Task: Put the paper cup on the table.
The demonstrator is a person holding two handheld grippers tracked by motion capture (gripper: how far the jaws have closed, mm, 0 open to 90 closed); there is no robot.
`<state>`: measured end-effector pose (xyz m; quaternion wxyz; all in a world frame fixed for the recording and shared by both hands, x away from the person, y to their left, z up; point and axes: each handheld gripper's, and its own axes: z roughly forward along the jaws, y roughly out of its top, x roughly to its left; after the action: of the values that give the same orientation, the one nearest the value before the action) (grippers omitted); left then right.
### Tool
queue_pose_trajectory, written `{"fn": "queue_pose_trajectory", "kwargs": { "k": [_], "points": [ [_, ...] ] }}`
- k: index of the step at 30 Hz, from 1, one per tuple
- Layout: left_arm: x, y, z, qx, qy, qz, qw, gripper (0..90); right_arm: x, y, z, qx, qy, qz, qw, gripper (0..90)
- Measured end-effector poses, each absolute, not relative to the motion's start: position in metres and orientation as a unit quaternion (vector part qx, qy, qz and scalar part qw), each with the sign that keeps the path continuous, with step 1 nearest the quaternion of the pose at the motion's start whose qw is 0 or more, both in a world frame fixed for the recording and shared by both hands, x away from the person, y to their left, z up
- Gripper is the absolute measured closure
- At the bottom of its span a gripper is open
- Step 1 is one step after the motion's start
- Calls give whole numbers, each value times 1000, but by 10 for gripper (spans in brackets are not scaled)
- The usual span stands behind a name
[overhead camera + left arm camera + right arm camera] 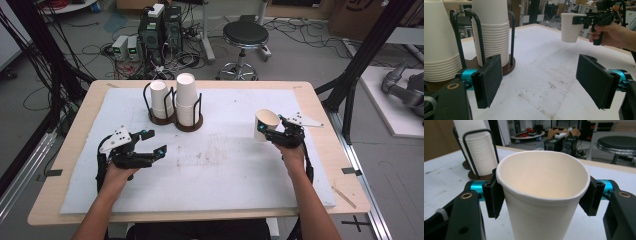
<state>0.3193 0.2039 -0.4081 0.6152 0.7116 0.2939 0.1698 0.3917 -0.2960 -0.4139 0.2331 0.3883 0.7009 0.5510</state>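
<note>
A white paper cup (265, 124) hangs upright above the right side of the mat, and my right gripper (270, 131) is shut on it. In the right gripper view both pads press the cup (543, 195) just below its rim. The left gripper view shows the same cup (571, 27) clear of the table. My left gripper (154, 143) rests low at the left of the mat, open, with nothing between its pads (489, 80). Two stacks of white cups (186, 100) stand in black wire holders at the back of the mat.
The white mat (210, 165) covers most of the wooden table (325, 150). The cup holders sit on dark round bases (189, 125). Behind the table are a black stool (245, 37) and computer boxes with cables on the floor.
</note>
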Motion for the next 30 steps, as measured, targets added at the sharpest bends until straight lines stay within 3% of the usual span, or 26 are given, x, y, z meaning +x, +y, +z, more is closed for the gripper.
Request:
{"fn": "queue_pose_trajectory", "kwargs": {
  "k": [22, 30],
  "points": [
    [320, 203, -411, 716, 295, 168, 609, 213, 396, -299, -433, 392, 728, 522, 209, 310],
    [322, 201, -412, 718, 295, 164, 608, 213, 390, -302, -437, 400, 734, 511, 200, 194]
  ]
}}
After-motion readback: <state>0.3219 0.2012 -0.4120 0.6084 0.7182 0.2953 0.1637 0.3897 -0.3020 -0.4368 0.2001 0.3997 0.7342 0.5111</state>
